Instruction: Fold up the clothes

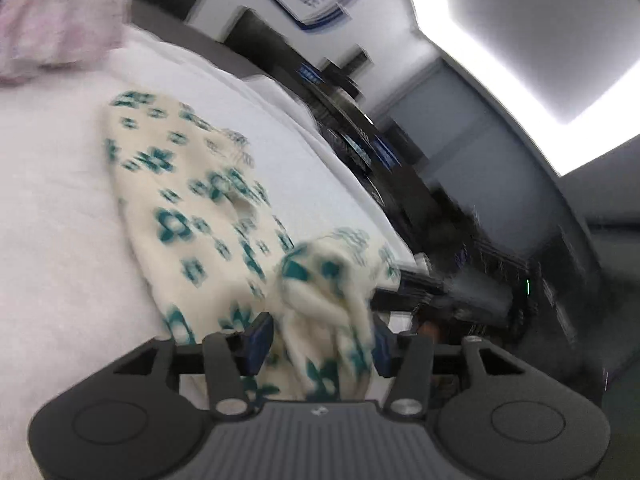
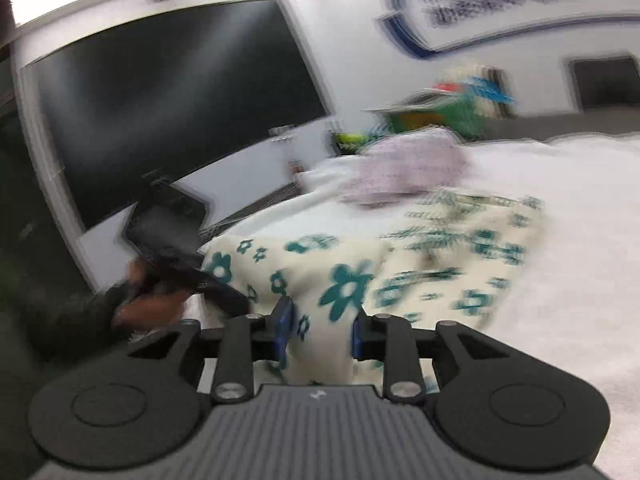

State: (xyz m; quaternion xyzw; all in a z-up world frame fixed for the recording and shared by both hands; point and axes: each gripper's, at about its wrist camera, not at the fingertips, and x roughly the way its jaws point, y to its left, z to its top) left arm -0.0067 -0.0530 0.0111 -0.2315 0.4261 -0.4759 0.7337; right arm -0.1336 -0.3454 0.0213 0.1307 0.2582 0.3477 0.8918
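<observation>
A white bed (image 1: 60,208) serves as the folding surface, broad and soft enough to spread a piece out flat. On it lies the cream garment with teal flowers (image 1: 192,208), stretched between the two tools so that a fold can, I judge, be carried across it. A pink garment (image 1: 56,20) sits bunched at the far end (probably waiting its turn). The left gripper (image 1: 320,340) has a gathered edge of the floral cloth between its blue pads; the right gripper (image 2: 320,332) likewise straddles a fold of it, though the blur leaves it unclear whether either pair of pads is actually pressing.
</observation>
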